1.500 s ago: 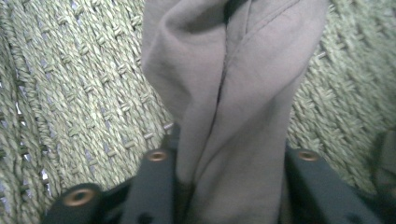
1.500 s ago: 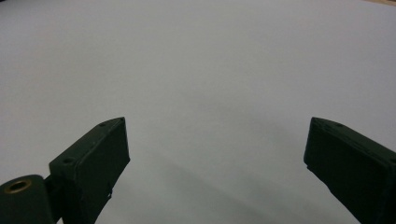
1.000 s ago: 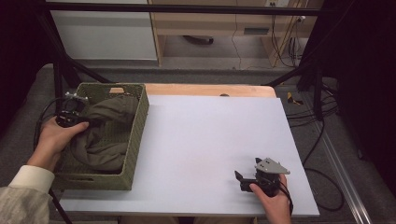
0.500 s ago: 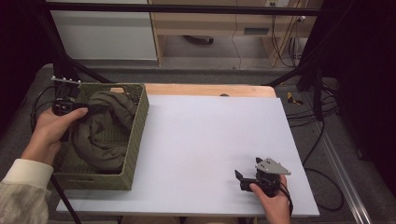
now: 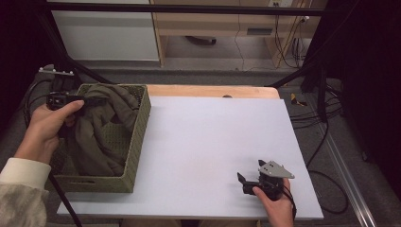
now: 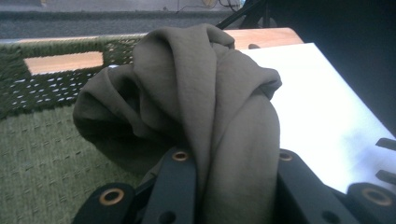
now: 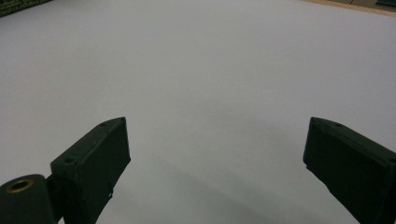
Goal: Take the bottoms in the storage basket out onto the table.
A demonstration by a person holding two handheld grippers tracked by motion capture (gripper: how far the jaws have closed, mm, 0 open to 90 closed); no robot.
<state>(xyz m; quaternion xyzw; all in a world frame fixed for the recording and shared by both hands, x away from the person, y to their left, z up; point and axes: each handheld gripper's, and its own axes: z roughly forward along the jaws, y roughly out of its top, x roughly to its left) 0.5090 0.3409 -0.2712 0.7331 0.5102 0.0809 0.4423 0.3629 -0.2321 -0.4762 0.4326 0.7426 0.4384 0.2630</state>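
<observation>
At the far left of the high view, the person's left hand [image 5: 45, 125] holds the left gripper [image 5: 97, 101] above the near-left rim of a green woven basket [image 5: 137, 142]. The basket sits on the left end of the desk [image 5: 213, 142], its long side running away from the person. An olive-green cloth [image 5: 106, 125] fills much of it, and one bunched part of the fabric rises out of the pile to the left gripper. In the left gripper view, the two black fingers [image 6: 175, 186] stand close together with a thick fold of the cloth [image 6: 219, 121] pinched between them; the fabric bulges up above the fingertips in twisted folds, with the basket's woven wall [image 6: 51, 70] and its handle slot behind it. The rest of the cloth hangs down into the basket and rests on its floor.

The middle of the desk is a plain pale surface.

Toward the near-right edge, the person's right hand [image 5: 274, 203] holds the right gripper [image 5: 243, 182] low over the desk, well apart from the basket. In the right gripper view its fingers [image 7: 93, 158] stand wide apart with nothing between them, the pale desk top [image 7: 210, 84] stretching out beyond them.
</observation>
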